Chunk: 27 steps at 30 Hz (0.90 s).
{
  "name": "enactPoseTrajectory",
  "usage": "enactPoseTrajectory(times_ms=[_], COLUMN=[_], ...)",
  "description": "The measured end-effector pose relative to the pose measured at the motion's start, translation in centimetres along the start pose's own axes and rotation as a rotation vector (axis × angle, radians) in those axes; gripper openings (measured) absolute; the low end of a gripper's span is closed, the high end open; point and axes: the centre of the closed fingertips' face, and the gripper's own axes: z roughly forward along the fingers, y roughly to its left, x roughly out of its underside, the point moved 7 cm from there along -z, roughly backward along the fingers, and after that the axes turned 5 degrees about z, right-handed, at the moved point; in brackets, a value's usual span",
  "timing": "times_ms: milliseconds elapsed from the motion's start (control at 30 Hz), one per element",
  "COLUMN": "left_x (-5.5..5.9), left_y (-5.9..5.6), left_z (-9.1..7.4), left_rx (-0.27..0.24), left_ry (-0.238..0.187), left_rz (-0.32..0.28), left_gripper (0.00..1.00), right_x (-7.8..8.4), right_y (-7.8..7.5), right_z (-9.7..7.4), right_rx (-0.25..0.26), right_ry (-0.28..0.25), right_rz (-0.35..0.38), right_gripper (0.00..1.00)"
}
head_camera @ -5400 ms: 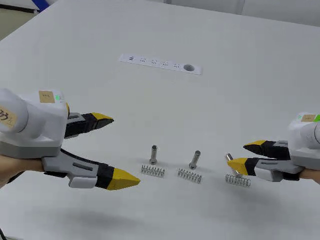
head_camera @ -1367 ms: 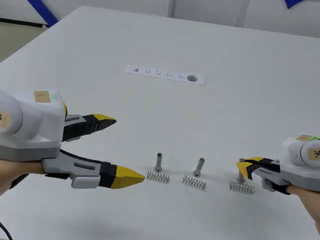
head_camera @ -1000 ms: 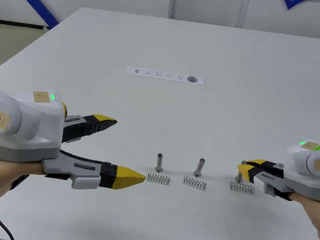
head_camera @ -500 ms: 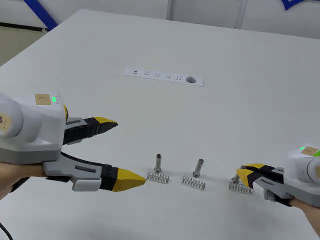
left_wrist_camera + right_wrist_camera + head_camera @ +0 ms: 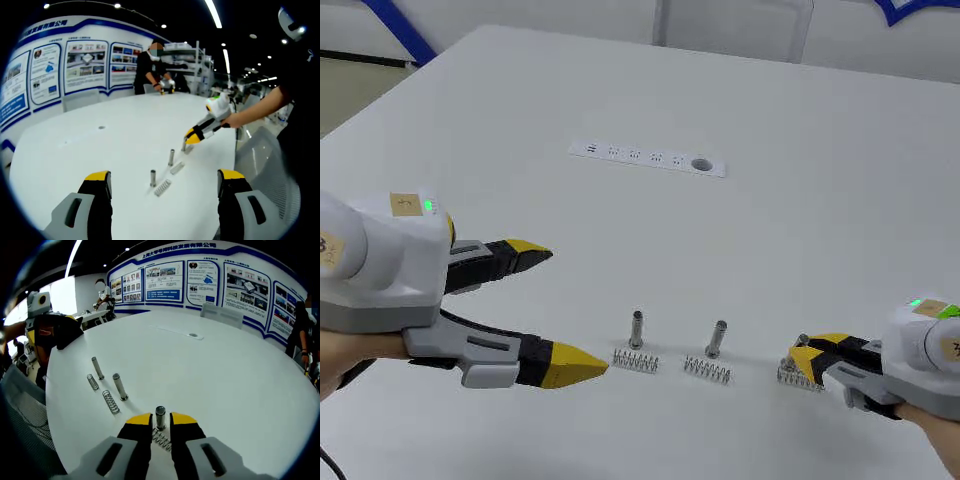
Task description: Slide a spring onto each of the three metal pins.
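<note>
Three short metal pins stand upright in a row on a white table (image 5: 770, 230). Take the middle pin (image 5: 717, 338) as your marker. The left pin (image 5: 637, 328) stands to its left and the right pin (image 5: 803, 342) to its right. On your side of each pin a spring lies flat, with its long axis along the row: the left spring (image 5: 635, 361), the middle spring (image 5: 706, 371) and the right spring (image 5: 794, 378). No spring is on a pin yet.

Your right gripper (image 5: 812, 356) is the nearer one to the work. It sits low at the right pin, reaching in from the right of the middle pin. In the right gripper view that pin stands between the two yellow tips, and the right spring lies on a slant between the jaws, closer to you. The jaws are drawn close together, but you cannot tell whether they pinch the pin or only flank it.

Your left gripper (image 5: 560, 305) hovers well left of the middle pin, beyond the left pin. Its jaws are spread wide and hold nothing, and they point along the row.

The next move likely turns on this: the right spring lies flat while its pin stands upright, so the spring must be raised and turned on end.
</note>
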Motion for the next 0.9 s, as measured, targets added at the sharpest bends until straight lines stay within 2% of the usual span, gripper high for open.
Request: enactPoseTrajectory(times_ms=[200,333,433,567,667,900], left_x=[-0.2,-0.3,-0.3,-0.4,-0.5,-0.4], left_y=[-0.1,-0.2,-0.2,-0.2,-0.3,-0.5], left_z=[0.0,0.2,0.4,0.7,1.0,1.3], left_rx=[0.003,0.01,0.015,0.021,0.026,0.037], left_ry=[-0.003,-0.002,0.002,0.007,0.01,0.025], left_rz=[0.005,0.007,0.008,0.012,0.014,0.01], left_gripper=[0.89,0.89,0.89,0.89,0.89,0.89], right_x=[-0.3,-0.3,0.0,0.9,1.5,2.4], right_y=[-0.4,-1.2,-1.7,-1.9,-1.9,-2.0], right_z=[-0.9,-1.8,-2.3,-2.7,-2.8,-2.0], right_rx=[-0.002,-0.021,-0.063,-0.14,-0.153,-0.183], right_ry=[-0.016,-0.015,0.009,0.076,0.099,0.119], right_rz=[0.015,-0.007,-0.045,-0.124,-0.157,-0.165], right_gripper=[0.19,0.21,0.23,0.28,0.29,0.29])
